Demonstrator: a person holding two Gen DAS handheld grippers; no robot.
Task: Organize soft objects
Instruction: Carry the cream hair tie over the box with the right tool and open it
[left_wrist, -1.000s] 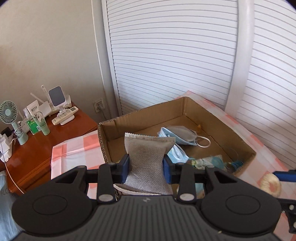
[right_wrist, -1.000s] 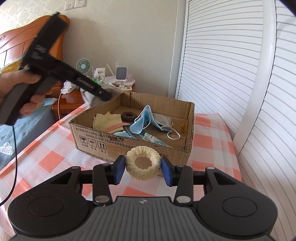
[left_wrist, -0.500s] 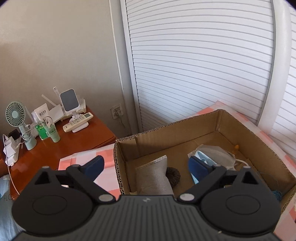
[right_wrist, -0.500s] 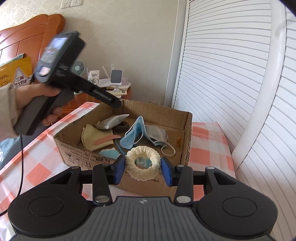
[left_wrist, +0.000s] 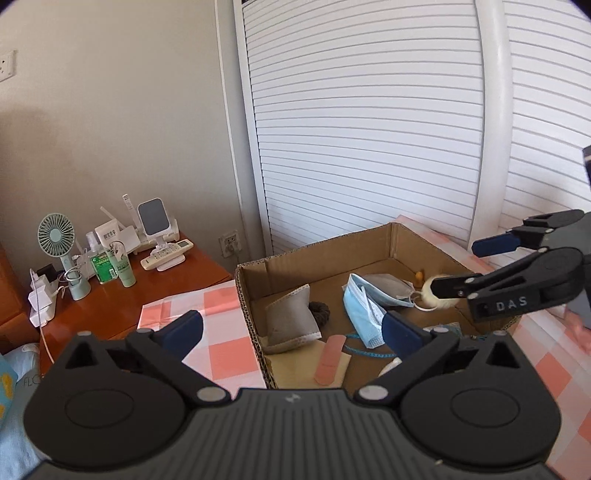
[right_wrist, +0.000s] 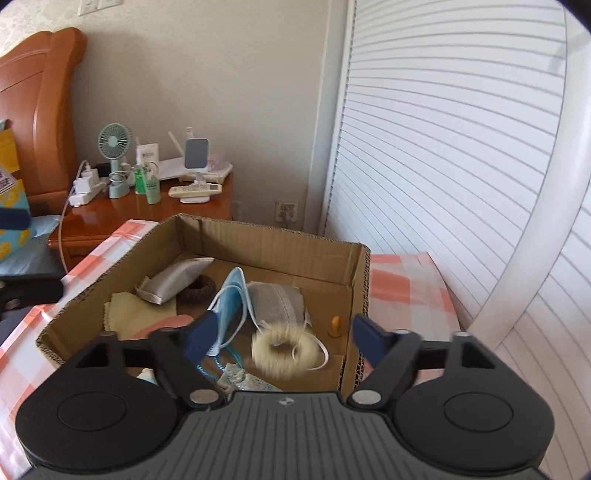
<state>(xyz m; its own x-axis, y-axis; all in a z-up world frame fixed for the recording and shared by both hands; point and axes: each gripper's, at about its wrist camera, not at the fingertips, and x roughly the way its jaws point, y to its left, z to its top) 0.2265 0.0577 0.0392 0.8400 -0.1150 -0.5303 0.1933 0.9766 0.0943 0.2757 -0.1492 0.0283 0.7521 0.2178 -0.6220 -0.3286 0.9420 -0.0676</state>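
Observation:
An open cardboard box (left_wrist: 317, 254) (right_wrist: 280, 247) sits on a pink checked tablecloth. Inside lie a grey pouch (left_wrist: 291, 321) (right_wrist: 177, 278), a dark hair tie (left_wrist: 320, 311) (right_wrist: 197, 290), blue and grey face masks (left_wrist: 364, 306) (right_wrist: 255, 301), a yellow cloth (right_wrist: 136, 317) and a plaster (left_wrist: 328, 360). A cream fluffy scrunchie (right_wrist: 284, 349) (left_wrist: 434, 293), blurred, is in the box under my right gripper. My left gripper (left_wrist: 291, 330) is open and empty over the box's near left wall. My right gripper (right_wrist: 282, 338) (left_wrist: 476, 264) is open above the box's right side.
A wooden nightstand (left_wrist: 110, 295) (right_wrist: 147, 214) left of the box holds a small fan (left_wrist: 59, 236), bottles, a phone stand and a remote. A slatted white door (left_wrist: 369, 129) stands behind. A wooden headboard (right_wrist: 33, 110) is at far left.
My left gripper opened and let the grey pouch fall into the box. My right gripper moved over the box and opened; the cream scrunchie has left it and is in the box.

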